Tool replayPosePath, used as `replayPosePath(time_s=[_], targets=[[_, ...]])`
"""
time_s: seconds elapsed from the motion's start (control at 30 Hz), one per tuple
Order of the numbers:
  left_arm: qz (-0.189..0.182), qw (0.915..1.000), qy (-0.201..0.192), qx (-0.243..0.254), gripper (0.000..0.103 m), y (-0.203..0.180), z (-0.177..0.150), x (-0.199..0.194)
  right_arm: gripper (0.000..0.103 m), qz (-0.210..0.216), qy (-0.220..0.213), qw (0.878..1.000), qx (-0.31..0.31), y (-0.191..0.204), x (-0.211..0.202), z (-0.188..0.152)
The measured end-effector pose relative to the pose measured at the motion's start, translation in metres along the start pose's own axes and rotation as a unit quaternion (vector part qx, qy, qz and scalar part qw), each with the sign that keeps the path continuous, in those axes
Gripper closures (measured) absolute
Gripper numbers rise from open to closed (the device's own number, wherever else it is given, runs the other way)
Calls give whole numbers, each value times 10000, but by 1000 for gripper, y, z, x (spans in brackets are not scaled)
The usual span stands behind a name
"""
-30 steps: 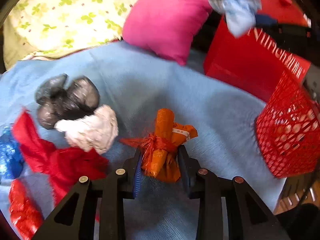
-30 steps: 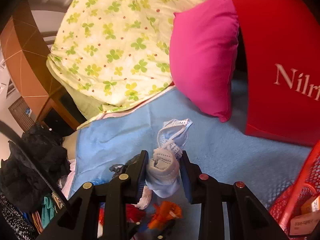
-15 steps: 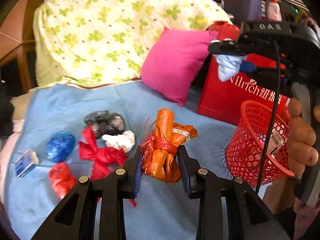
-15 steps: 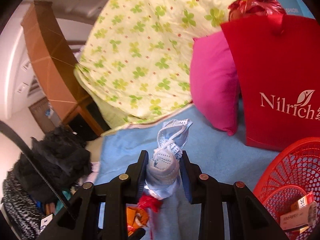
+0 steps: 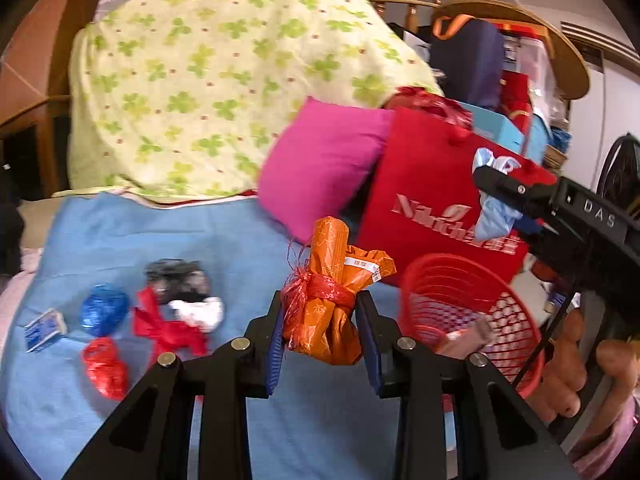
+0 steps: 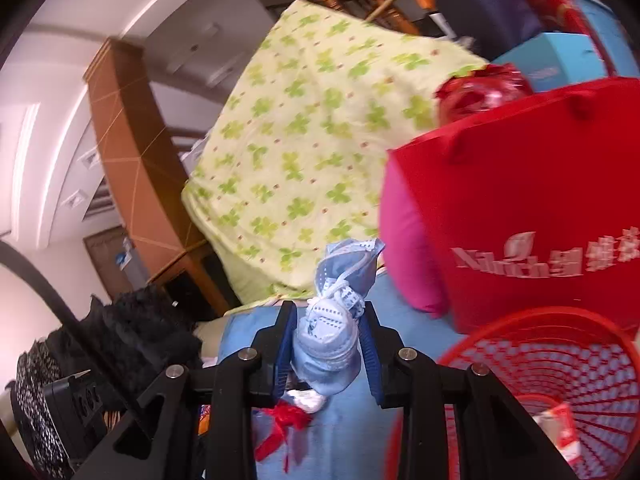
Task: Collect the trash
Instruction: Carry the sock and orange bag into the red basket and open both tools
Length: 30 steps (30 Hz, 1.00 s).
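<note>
Between the fingers of your left gripper [image 5: 322,326] sits an orange wrapper bundle [image 5: 334,292], tied round the middle with red string; the jaws are closed against its sides and it hangs clear of the blue blanket [image 5: 160,232]; just to its right stands the red basket [image 5: 468,312], with a brownish packet lying inside it. Your right gripper [image 6: 328,342] has its jaws pressed on a crumpled blue face mask [image 6: 334,320], the mask's top sticking up past the fingertips; in the left view that gripper [image 5: 494,184] hangs above the far right side of the basket with the mask [image 5: 492,216] dangling from it. Seen from the right wrist, the basket [image 6: 560,360] lies low and right of the mask, holding a red and white wrapper. On the blanket to the left, well apart from the basket, lie more scraps: a blue plastic ball [image 5: 105,309], a red plastic wad [image 5: 105,366], a red ribbon [image 5: 170,326], a white tissue [image 5: 200,312], a dark crumpled bag [image 5: 176,278] and a small blue packet [image 5: 45,328]. Beyond them a pink cushion [image 5: 320,164] leans against a red carrier bag [image 5: 432,184], with a green clover quilt [image 5: 208,80] at the far side.
</note>
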State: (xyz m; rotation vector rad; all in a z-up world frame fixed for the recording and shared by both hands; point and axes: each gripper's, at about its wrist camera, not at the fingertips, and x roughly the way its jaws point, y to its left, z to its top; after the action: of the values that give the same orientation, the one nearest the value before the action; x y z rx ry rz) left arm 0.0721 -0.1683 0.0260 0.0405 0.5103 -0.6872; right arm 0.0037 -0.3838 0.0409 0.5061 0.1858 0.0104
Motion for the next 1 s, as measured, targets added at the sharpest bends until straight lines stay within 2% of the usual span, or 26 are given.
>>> replayPosePath(time_s=[0.23,0.53,0.6,0.63,0.67,0.7,0.83,1.0], targets=[[-559,9981,165,218,67,-55,5,22,69,-435,-234,9983,324,-52,-45,11],[-988,9923,540,520,63,-118,-1,62,66,-773,192,9940,744,-101,-59,0],[-967,9918,611,570,47,-124,-6,69,60,-872,236,9928,789,-108,-60,-4],[-933,9921,603,584,44,-124,-8,69,42,-892,219,9925,812,-111,-60,-4],[-911,9924,581,590,43,-124,-9,69,33,-906,176,9922,843,-112,-61,-5],[-903,9925,570,588,43,-123,-11,68,28,-908,95,9923,834,-112,-63,-6],[-743,9943,527,558,40,-109,-12,57,28,-900,-185,9938,630,-101,-69,-5],[-279,9973,464,494,35,-68,-28,34,28,-531,-589,9967,143,-62,-75,-9]])
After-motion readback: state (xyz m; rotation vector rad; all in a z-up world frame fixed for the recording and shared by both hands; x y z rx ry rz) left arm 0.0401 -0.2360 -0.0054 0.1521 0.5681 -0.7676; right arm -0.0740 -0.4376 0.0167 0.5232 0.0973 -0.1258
